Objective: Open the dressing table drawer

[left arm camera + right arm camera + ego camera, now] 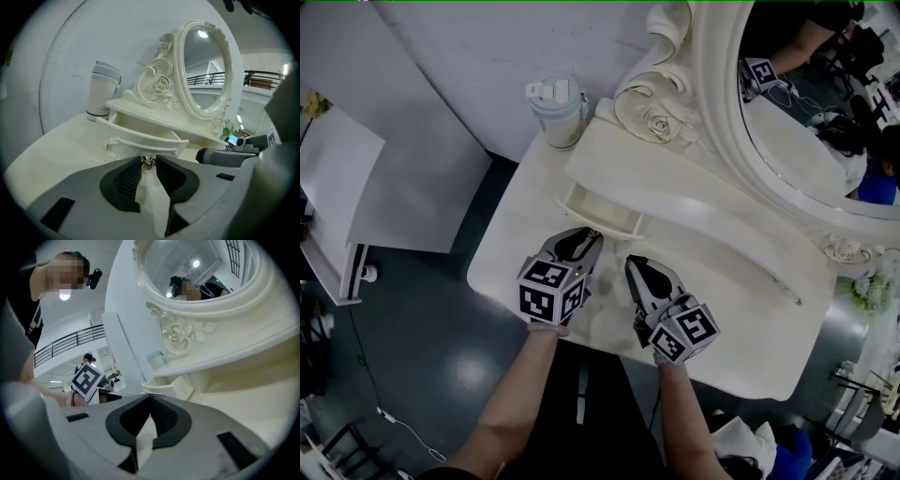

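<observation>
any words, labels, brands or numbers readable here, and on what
No readable text in any view.
Marker cubes: black-and-white square patterns only, no letters or digits.
Tumbler: no print that can be made out.

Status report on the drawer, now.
Left hand-held gripper shut on drawer knob. Right hand-held gripper shut, empty. Drawer partly open. Nothing blocking it.

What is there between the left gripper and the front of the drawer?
Only the small metal knob of the drawer, clasped by the left gripper; the left gripper view shows it.
</observation>
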Action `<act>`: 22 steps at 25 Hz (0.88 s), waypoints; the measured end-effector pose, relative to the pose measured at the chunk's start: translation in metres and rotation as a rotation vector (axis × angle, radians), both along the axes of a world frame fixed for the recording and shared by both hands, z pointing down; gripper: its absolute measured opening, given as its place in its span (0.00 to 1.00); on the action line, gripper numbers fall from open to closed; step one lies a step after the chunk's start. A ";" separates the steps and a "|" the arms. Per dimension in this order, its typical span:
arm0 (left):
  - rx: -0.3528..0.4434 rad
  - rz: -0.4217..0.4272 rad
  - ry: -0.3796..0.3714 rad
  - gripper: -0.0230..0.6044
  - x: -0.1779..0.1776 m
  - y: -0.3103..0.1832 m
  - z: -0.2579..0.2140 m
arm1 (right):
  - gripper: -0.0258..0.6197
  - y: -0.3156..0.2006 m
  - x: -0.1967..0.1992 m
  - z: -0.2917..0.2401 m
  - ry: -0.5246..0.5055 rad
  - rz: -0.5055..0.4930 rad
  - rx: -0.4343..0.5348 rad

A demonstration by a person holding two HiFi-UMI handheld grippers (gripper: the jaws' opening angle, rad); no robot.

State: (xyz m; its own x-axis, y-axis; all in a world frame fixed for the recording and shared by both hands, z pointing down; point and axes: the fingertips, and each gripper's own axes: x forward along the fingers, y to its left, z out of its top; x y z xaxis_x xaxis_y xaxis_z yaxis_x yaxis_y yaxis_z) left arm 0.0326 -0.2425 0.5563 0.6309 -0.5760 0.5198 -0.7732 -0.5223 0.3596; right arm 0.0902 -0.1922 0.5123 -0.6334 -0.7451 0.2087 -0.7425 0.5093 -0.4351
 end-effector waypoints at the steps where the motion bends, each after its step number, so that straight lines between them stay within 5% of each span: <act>1: -0.001 0.000 0.000 0.20 0.000 0.001 0.000 | 0.05 0.000 0.000 0.000 0.000 0.000 0.000; 22: -0.013 0.004 0.012 0.20 -0.007 0.015 -0.001 | 0.05 0.005 -0.003 -0.002 -0.001 -0.008 -0.008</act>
State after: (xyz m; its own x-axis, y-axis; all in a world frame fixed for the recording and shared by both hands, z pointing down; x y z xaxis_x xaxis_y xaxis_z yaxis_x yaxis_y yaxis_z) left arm 0.0252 -0.2276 0.5555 0.6390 -0.5669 0.5199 -0.7670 -0.5205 0.3752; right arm 0.0871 -0.1868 0.5106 -0.6394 -0.7385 0.2140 -0.7380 0.5114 -0.4404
